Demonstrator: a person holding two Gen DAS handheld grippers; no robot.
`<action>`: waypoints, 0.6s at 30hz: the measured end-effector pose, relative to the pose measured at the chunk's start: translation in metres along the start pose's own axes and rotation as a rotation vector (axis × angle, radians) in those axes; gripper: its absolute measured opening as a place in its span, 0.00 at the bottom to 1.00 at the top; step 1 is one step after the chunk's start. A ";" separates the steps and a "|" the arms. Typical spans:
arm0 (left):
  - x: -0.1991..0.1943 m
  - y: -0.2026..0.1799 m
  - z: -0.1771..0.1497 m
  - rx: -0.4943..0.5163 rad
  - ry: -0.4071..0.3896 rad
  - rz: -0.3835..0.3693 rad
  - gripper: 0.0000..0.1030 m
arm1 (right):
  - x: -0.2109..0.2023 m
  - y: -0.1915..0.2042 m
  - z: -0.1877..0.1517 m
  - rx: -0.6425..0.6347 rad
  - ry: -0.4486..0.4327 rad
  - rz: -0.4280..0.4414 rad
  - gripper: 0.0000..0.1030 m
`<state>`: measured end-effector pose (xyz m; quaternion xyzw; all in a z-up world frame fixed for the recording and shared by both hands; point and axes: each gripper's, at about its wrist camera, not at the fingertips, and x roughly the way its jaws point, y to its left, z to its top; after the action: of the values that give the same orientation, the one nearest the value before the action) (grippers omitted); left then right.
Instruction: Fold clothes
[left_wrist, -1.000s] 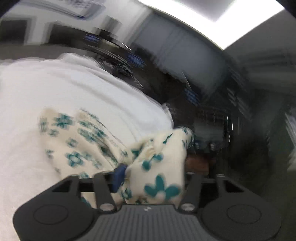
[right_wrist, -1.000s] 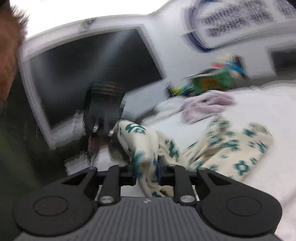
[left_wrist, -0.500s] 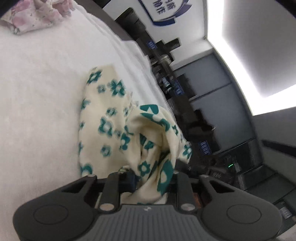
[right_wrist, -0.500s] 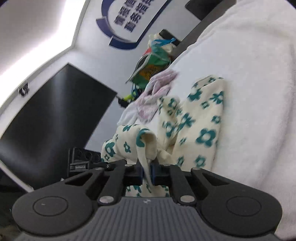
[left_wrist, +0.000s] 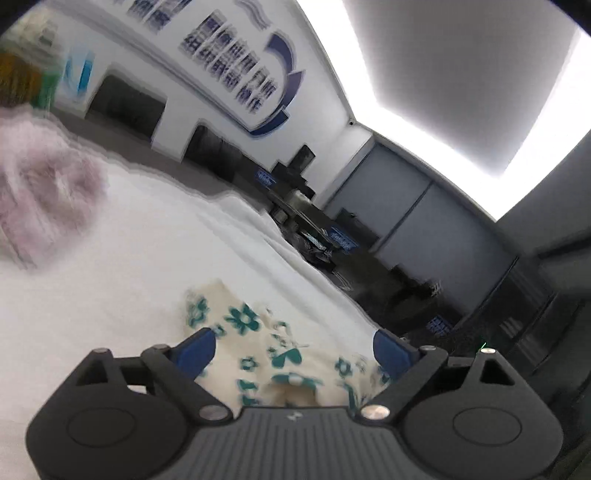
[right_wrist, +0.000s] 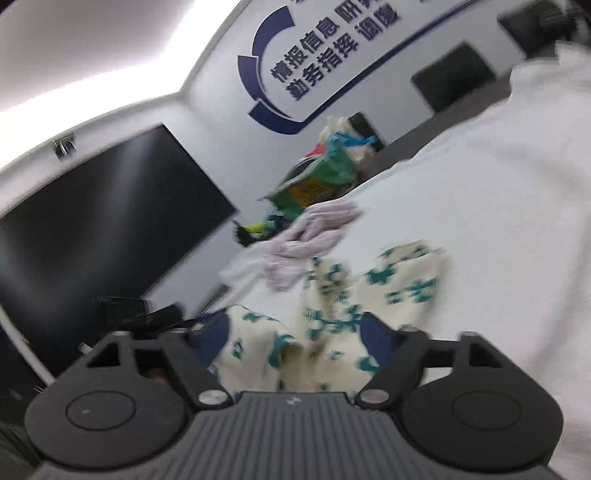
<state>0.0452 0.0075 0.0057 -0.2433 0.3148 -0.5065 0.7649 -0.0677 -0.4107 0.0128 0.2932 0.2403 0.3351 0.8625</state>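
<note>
A cream garment with teal flowers (left_wrist: 273, 354) lies bunched on the white covered table (left_wrist: 129, 288). My left gripper (left_wrist: 293, 349) is open, its blue pads apart on either side of the cloth, just above it. In the right wrist view the same garment (right_wrist: 354, 306) lies spread ahead, and my right gripper (right_wrist: 295, 332) is open with the cloth between and below its jaws. Neither gripper holds the cloth.
A crumpled pink garment (left_wrist: 44, 195) lies at the far left of the table, also shown in the right wrist view (right_wrist: 306, 240). A green bag of items (right_wrist: 317, 177) stands behind it. A large dark screen (right_wrist: 103, 221) is on the wall. The table edge (left_wrist: 332, 291) drops off to the right.
Both grippers were shut on the flowered garment and holding it up; both have opened and let it go, and it now lies on the table. Both views have tilted.
</note>
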 end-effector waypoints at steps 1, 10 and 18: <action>0.009 0.004 -0.001 -0.035 0.051 -0.021 0.75 | 0.009 -0.002 -0.002 0.014 0.014 0.024 0.50; 0.002 -0.043 -0.034 0.050 0.261 -0.113 0.26 | -0.001 0.035 -0.025 0.056 0.106 0.102 0.13; 0.032 -0.003 -0.037 -0.120 0.205 0.060 0.36 | 0.012 0.003 -0.033 0.218 0.109 -0.111 0.13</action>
<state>0.0254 -0.0255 -0.0253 -0.2260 0.4283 -0.4860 0.7275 -0.0813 -0.3891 -0.0108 0.3525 0.3378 0.2741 0.8285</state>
